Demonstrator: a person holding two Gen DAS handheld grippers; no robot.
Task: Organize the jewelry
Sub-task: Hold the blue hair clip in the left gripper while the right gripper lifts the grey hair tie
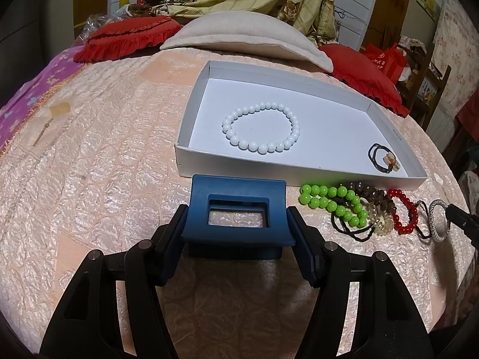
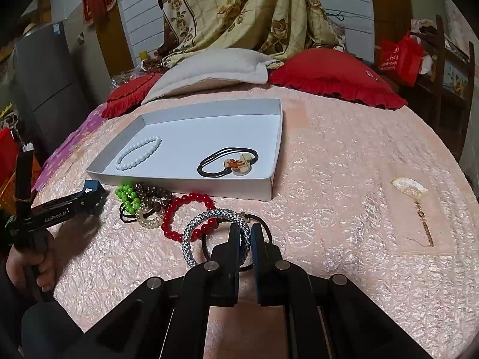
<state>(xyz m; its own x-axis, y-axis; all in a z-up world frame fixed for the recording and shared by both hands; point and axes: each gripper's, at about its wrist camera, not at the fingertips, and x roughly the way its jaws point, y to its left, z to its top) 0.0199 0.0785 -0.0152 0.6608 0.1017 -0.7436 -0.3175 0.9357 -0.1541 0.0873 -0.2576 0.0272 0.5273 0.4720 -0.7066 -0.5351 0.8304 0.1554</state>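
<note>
A white shallow box (image 1: pixel 191 161) (image 2: pixel 245 190) lies on the bed and holds a white bead bracelet (image 1: pixel 260 127) (image 2: pixel 139 152) and a black hair tie with a charm (image 1: pixel 384 157) (image 2: pixel 230 163). In front of the box lie a green bead bracelet (image 1: pixel 335 205) (image 2: pixel 128 196), a brown bead bracelet (image 1: pixel 374 197), a clear coil tie (image 2: pixel 148 220) and a red bead bracelet (image 1: pixel 405 214) (image 2: pixel 187 215). My left gripper (image 1: pixel 236 224) is shut on a blue hair claw clip (image 1: pixel 236 209). My right gripper (image 2: pixel 245 236) is shut on a silver-grey braided bangle (image 2: pixel 209 221).
Red cushions (image 1: pixel 125 37) (image 2: pixel 335 74) and a beige pillow (image 1: pixel 248 36) lie behind the box. A gold hairpin with tassel (image 2: pixel 416 200) lies to the right on the pink quilt (image 2: pixel 344 179). Another small ornament (image 1: pixel 57 113) lies far left.
</note>
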